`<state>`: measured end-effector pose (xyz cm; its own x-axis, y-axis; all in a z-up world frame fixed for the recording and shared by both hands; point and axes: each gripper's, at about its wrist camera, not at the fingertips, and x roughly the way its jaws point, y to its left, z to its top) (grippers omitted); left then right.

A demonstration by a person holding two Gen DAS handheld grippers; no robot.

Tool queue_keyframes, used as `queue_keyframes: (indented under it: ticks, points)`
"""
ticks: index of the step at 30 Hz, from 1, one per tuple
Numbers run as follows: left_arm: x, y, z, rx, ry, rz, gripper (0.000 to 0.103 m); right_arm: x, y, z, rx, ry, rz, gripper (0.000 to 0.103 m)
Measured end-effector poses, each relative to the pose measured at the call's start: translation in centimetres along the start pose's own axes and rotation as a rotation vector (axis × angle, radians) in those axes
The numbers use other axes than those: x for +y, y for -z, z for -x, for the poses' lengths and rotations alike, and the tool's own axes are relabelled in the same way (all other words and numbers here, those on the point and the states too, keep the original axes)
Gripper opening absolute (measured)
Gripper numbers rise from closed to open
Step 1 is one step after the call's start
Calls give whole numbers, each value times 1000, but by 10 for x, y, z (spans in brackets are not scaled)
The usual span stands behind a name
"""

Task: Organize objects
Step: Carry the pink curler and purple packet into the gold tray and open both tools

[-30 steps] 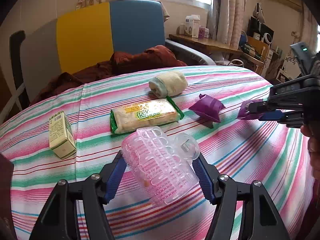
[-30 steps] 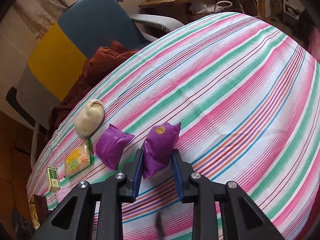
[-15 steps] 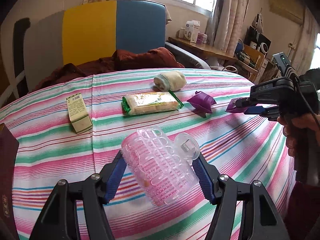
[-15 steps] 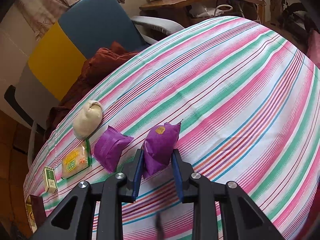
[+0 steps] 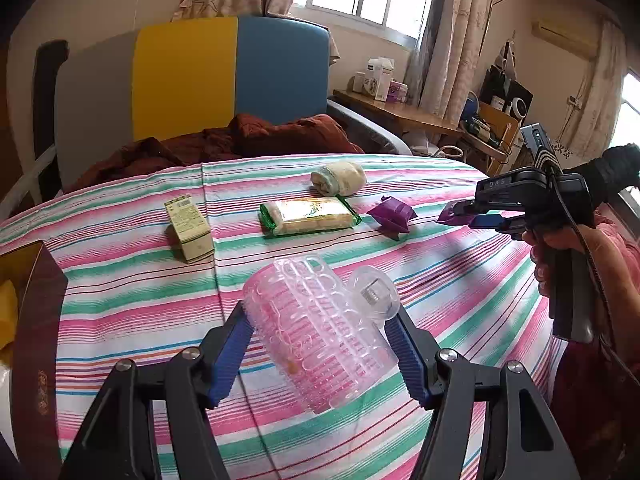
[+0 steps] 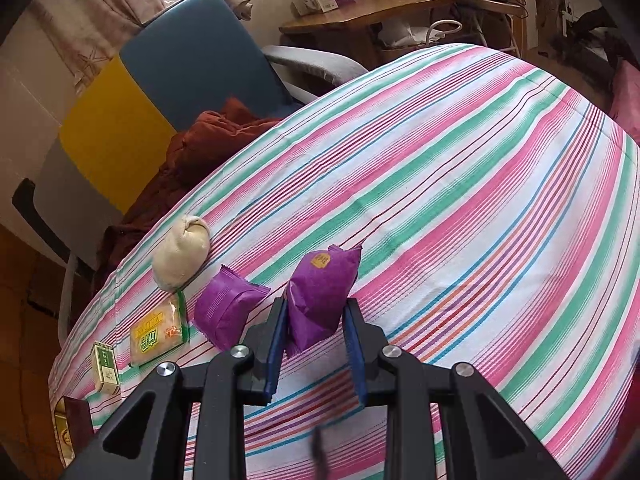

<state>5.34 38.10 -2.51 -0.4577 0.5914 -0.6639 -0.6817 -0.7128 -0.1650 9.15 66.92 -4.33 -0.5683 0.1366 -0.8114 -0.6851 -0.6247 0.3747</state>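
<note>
My left gripper (image 5: 320,320) is shut on a clear pink plastic cage-like container (image 5: 316,332) with a round cap, held above the striped tablecloth (image 5: 140,300). My right gripper (image 6: 316,312) is shut on a purple snack packet (image 6: 320,292), held above the cloth; it shows at the right of the left wrist view (image 5: 476,218). On the table lie a second purple packet (image 5: 392,214) (image 6: 226,308), a green-edged biscuit pack (image 5: 308,216) (image 6: 158,334), a rolled cream towel (image 5: 338,178) (image 6: 182,252) and a small green-and-cream box (image 5: 188,228) (image 6: 105,366).
A dark brown box (image 5: 36,320) stands at the table's left edge. A yellow and blue chair (image 5: 224,76) with a rust-red cloth (image 5: 256,140) is behind the table. A wooden desk (image 5: 400,112) with cartons stands at the back right.
The left gripper has pulled back and up with the pink container, so the table objects look farther off. The right gripper has risen slightly with the purple packet.
</note>
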Motion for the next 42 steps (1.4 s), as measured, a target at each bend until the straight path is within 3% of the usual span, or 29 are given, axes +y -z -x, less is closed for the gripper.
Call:
queue_keyframes:
  ticks: [8,15,22,27,35,42]
  points:
    - [30,10,41,-38,-20,44,67,4,1,7,-37,41,32,27]
    - [70,15,79,-76,-41,126,68,29,6,32,-157,74,147,27]
    - [110,27,118,-112,-78,185,68,80,41,49,-104,-95,203,27]
    - [142,42,143,-131,-126,221,68,144,90,61,-28,-270,288,27]
    - [193,78,170,-117,-202,297,68,240,175,72,86,-429,486,27]
    - [222,102,185,-87,-230,337,68,305,230,73,187,-514,601,27]
